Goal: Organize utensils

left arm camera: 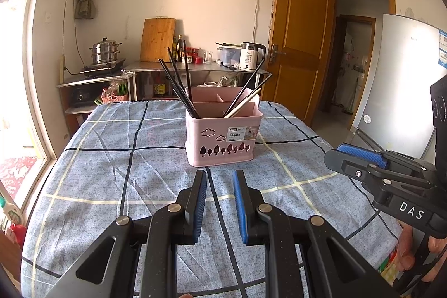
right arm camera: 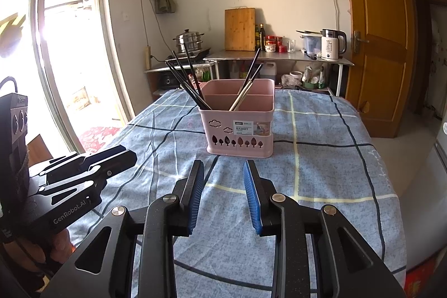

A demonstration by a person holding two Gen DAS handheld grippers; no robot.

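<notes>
A pink utensil basket (left arm camera: 222,140) (right arm camera: 239,130) with dividers stands upright in the middle of the table. Several black chopsticks (left arm camera: 178,83) (right arm camera: 185,80) lean out of its left compartment. Black chopsticks (left arm camera: 250,87) (right arm camera: 252,66) and pale ones (left arm camera: 243,104) (right arm camera: 241,97) lean in the right compartment. My left gripper (left arm camera: 220,175) (right arm camera: 123,155) is open and empty, just short of the basket's front. My right gripper (right arm camera: 223,166) (left arm camera: 339,155) is open and empty, also in front of the basket, to the right of the left one.
The table carries a blue checked cloth (left arm camera: 125,158) (right arm camera: 321,158). Behind it stands a metal counter (left arm camera: 195,67) with a kettle (left arm camera: 251,56), cutting board (left arm camera: 157,39) and steamer pot (left arm camera: 104,50). A fridge (left arm camera: 402,80) and a wooden door (left arm camera: 299,32) are at the right.
</notes>
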